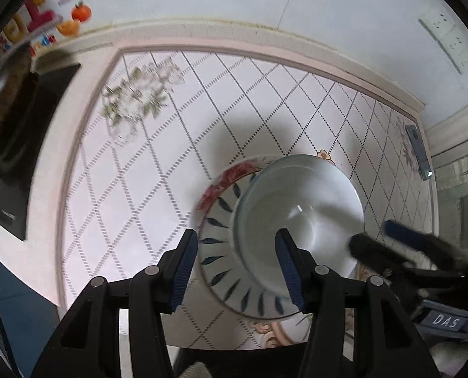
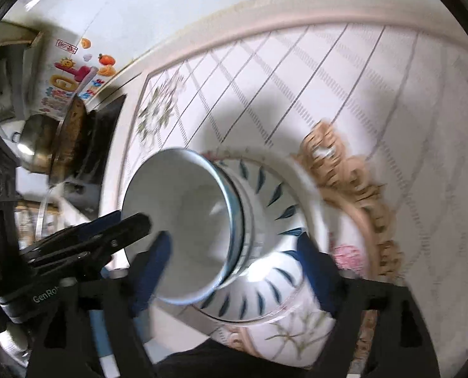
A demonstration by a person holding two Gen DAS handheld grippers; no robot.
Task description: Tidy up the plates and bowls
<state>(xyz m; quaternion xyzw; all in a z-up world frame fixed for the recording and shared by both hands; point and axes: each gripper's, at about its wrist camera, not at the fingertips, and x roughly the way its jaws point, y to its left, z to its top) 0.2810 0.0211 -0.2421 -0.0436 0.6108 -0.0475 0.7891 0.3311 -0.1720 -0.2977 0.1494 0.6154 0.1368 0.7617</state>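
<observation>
Both grippers, left (image 1: 238,271) and right (image 2: 234,267), gape wide around the glazed white bowl (image 1: 300,211), slippery and breakable, best pinched at its rim.

Plates (image 2: 297,220) blurred; pot (image 1: 1,100) cut off

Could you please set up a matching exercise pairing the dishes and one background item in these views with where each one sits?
Things:
1. white bowl
2. blue-leaf plate
3. rose-pattern plate
4. wall socket

Places:
A. on the wall, away from the stack
B. directly under the bowl
C. on top of the stack
D. edge showing from beneath the leaf-patterned plate

Pairs: 1-C, 2-B, 3-D, 4-A
</observation>
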